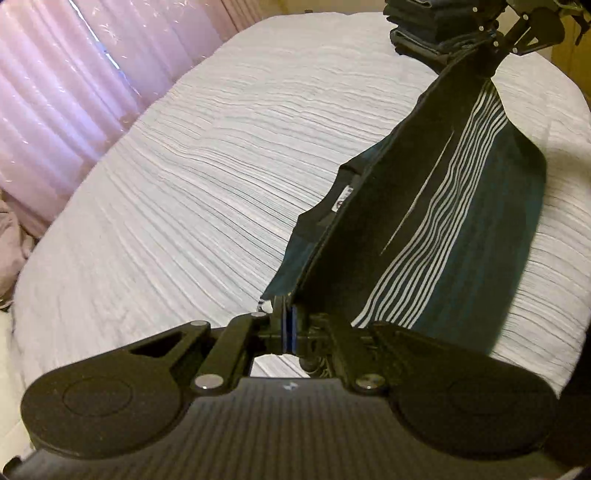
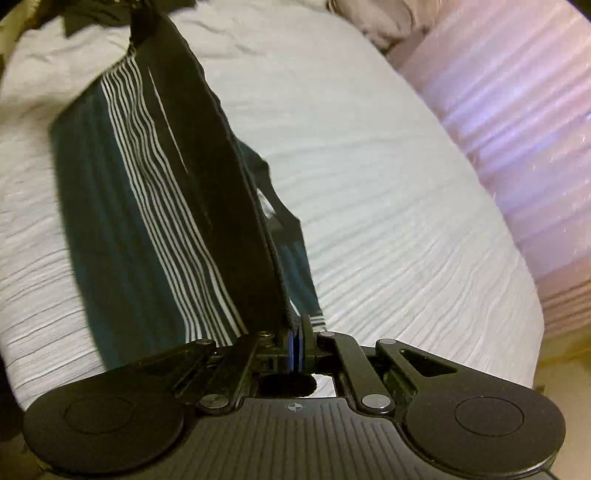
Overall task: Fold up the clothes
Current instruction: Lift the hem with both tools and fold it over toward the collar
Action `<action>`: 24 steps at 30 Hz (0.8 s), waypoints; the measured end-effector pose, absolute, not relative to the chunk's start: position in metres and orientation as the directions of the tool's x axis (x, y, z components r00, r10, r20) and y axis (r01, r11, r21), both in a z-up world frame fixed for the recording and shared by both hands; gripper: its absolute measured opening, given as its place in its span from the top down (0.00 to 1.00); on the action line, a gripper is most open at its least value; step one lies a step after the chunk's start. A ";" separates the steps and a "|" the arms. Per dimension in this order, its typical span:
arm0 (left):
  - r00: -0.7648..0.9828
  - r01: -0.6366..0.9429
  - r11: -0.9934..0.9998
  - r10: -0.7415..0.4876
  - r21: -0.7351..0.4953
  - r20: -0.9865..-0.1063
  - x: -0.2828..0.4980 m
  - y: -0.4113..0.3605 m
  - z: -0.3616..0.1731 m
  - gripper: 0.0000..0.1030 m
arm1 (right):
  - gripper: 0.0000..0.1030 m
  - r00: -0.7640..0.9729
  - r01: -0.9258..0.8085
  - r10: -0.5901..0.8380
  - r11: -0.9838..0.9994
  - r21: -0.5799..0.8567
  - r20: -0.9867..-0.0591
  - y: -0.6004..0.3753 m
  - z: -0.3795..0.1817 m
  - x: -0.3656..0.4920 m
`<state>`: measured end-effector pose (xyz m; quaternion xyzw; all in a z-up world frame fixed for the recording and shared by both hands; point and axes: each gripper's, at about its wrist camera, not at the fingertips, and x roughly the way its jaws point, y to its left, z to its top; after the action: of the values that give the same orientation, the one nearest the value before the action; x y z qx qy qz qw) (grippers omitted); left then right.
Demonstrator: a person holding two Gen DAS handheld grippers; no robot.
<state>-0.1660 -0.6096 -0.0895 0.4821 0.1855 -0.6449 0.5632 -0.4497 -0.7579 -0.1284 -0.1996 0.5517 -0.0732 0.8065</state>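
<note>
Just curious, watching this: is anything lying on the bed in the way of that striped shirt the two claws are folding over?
Nothing visible does. Both the left claw and right claw pinch the striped shirt, and the white bedspread beside it is bare. The stack of dark folded clothes sits beyond it.

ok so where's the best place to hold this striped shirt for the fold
At the two ends of its raised long edge, where each gripper already pinches it: left gripper at one end, right gripper at the other. The striped shirt is long and limp, so end grips keep the edge taut while the rest trails on the bed.
</note>
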 end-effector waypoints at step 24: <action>0.100 0.963 -0.203 -0.334 0.175 -0.937 -0.091 -0.754 -0.253 0.98 | 0.99 0.250 0.015 -0.166 0.986 -0.167 -0.954 -0.900 -0.255 -0.358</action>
<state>-0.0913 -0.7542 -0.2527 0.5005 0.3146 -0.5925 0.5473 -0.3585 -0.9003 -0.2551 -0.0619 0.6097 -0.0572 0.7882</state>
